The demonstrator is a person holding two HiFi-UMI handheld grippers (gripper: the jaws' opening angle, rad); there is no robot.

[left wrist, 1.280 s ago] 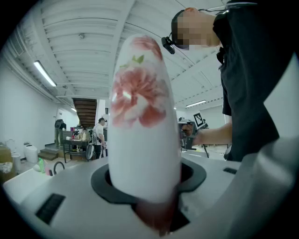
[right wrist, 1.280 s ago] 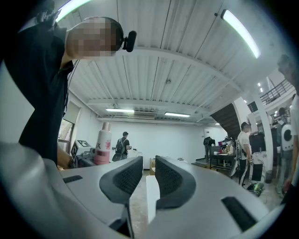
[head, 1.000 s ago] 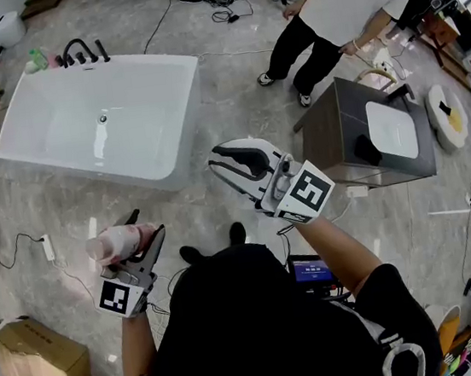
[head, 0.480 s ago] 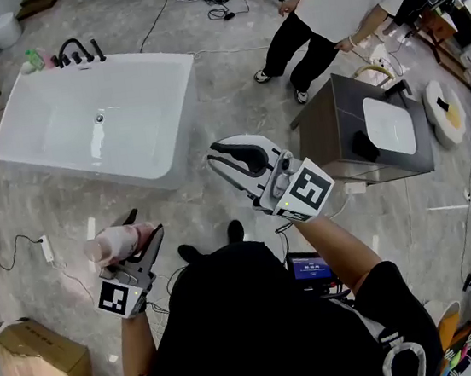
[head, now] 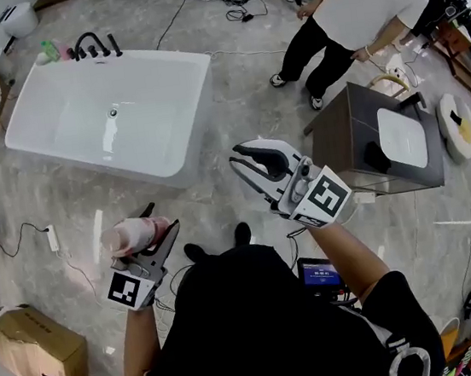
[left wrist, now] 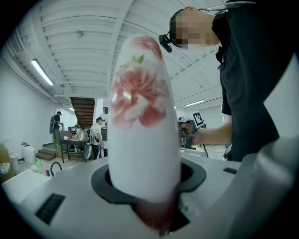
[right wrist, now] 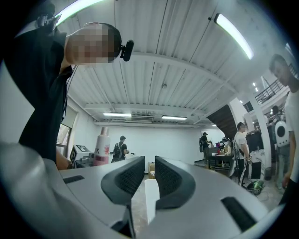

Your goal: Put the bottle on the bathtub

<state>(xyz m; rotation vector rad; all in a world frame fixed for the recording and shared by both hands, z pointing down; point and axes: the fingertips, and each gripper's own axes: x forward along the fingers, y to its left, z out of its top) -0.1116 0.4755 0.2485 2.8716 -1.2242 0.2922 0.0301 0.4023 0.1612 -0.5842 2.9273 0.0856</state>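
The left gripper (head: 158, 221) is clamping its jaws on the bottle (head: 132, 236), carrying it at the person's left side above the floor. The right gripper (head: 259, 161) is hanging idle, its jaws together on nothing. The pick-up is looking done; the carry and the set-down are remaining, since the bathtub (head: 200, 101) is lying well apart, ahead across the floor. Going by both gripper views, the bottle is standing roughly upright, its long axis running near vertical across the jaws, its narrow cap end pointing up.
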